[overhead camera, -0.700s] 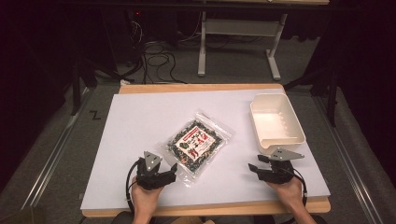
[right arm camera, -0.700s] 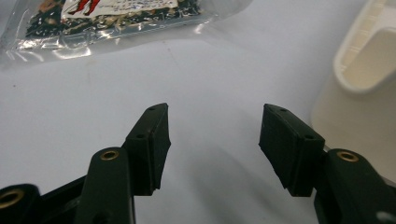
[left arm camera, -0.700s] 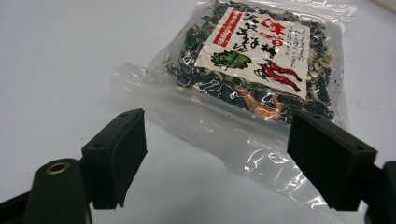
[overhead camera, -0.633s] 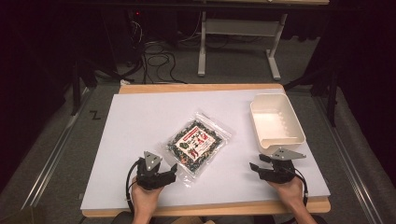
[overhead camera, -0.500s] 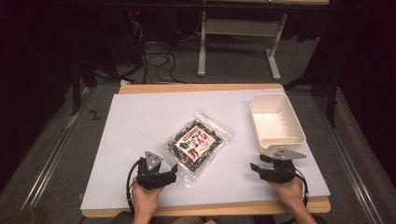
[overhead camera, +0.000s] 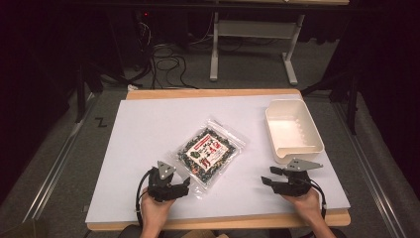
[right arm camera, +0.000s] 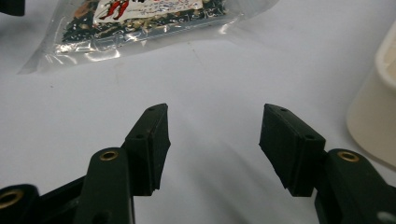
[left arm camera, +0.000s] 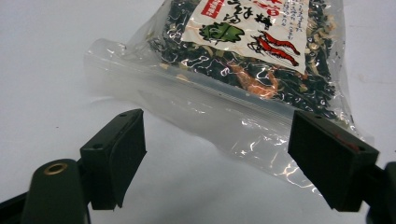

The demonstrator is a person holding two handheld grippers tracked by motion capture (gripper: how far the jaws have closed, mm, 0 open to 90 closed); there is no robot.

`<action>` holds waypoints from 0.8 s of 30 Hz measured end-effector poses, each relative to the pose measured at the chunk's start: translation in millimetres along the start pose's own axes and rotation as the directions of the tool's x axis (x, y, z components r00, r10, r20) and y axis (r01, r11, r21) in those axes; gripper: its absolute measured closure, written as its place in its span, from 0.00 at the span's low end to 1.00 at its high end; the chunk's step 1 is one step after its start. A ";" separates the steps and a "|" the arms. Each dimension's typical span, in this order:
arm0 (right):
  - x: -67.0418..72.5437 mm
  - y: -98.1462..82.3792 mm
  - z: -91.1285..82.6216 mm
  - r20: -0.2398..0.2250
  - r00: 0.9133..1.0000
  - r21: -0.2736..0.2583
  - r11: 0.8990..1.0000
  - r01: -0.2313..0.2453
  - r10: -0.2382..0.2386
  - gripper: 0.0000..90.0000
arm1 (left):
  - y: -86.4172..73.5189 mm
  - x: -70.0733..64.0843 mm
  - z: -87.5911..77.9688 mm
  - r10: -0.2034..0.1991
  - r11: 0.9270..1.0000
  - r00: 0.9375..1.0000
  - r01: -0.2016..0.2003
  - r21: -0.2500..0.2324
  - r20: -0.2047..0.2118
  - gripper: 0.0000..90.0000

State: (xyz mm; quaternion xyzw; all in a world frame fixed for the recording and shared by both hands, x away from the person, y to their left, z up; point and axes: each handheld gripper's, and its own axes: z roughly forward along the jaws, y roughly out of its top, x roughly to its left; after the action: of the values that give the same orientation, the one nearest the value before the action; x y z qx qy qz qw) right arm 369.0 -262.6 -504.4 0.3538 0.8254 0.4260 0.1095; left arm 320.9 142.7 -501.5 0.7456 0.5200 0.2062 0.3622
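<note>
A clear plastic bag (overhead camera: 210, 153) of dark dried food with a white and red label lies flat near the middle of the white sheet. My left gripper (overhead camera: 182, 182) stands open at the bag's near corner; in the left gripper view the bag (left arm camera: 243, 70) lies just beyond the jaws, its clear sealed end reaching between them, with the left gripper (left arm camera: 217, 154) not pressing on it. My right gripper (overhead camera: 267, 177) rests open to the right, pointing left toward the bag. In the right gripper view nothing lies between the jaws of the right gripper (right arm camera: 214, 135), and the bag (right arm camera: 140, 23) is farther off.
A cream plastic tray (overhead camera: 293, 130) stands at the right of the white sheet (overhead camera: 148, 129), just beyond my right gripper; its wall (right arm camera: 373, 112) shows in the right gripper view. Beyond the table's far edge are a metal stand and cables on the floor.
</note>
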 end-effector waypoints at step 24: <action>9.4 35.5 17.2 0.038 0.999 0.067 0.998 0.007 -0.009 0.50 | 2.6 -9.8 8.6 0.073 0.997 0.997 -0.074 0.035 0.015 0.22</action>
State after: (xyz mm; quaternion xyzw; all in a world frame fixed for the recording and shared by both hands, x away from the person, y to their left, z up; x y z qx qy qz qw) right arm 387.9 -231.8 -486.1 0.3620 0.8384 0.3909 0.1149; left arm 324.8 130.4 -504.5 0.7719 0.4934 0.2049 0.3445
